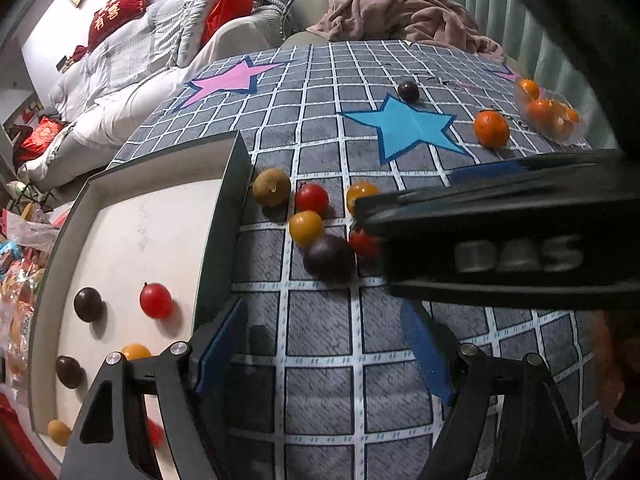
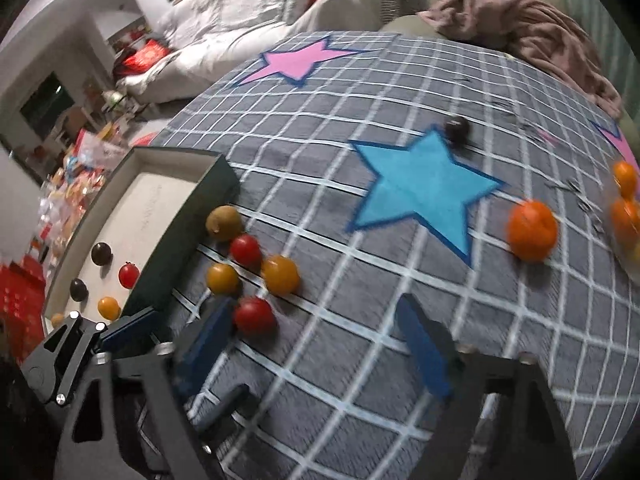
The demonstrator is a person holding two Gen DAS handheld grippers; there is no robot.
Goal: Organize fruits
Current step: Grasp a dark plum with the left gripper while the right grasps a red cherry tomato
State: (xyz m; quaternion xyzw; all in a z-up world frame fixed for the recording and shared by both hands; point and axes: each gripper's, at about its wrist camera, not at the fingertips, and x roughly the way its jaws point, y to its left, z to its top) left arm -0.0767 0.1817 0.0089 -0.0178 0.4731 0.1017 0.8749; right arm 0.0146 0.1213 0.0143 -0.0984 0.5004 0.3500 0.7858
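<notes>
A dark-rimmed white tray [image 1: 234,184] [image 2: 216,184] stands at the left and holds several small fruits, among them a red tomato [image 1: 156,301] and a dark plum [image 1: 88,304]. Beside its right wall lies a cluster: a kiwi [image 1: 272,187] [image 2: 224,222], red tomatoes [image 1: 311,198] [image 2: 255,315], yellow tomatoes [image 1: 305,227] [image 2: 280,274] and a dark plum [image 1: 329,258]. My left gripper [image 1: 324,354] is open and empty, low over the cloth below the cluster. My right gripper [image 2: 320,340] is open, its left finger [image 2: 212,330] next to the near red tomato; its body [image 1: 500,240] crosses the left wrist view.
A grey checked cloth with stars [image 2: 420,188] covers the table. An orange [image 1: 491,128] [image 2: 532,230] and a clear tub of oranges [image 1: 548,110] lie at the right. A lone dark plum [image 1: 408,91] [image 2: 458,130] sits far back. A bed and a pink blanket [image 1: 400,12] lie beyond.
</notes>
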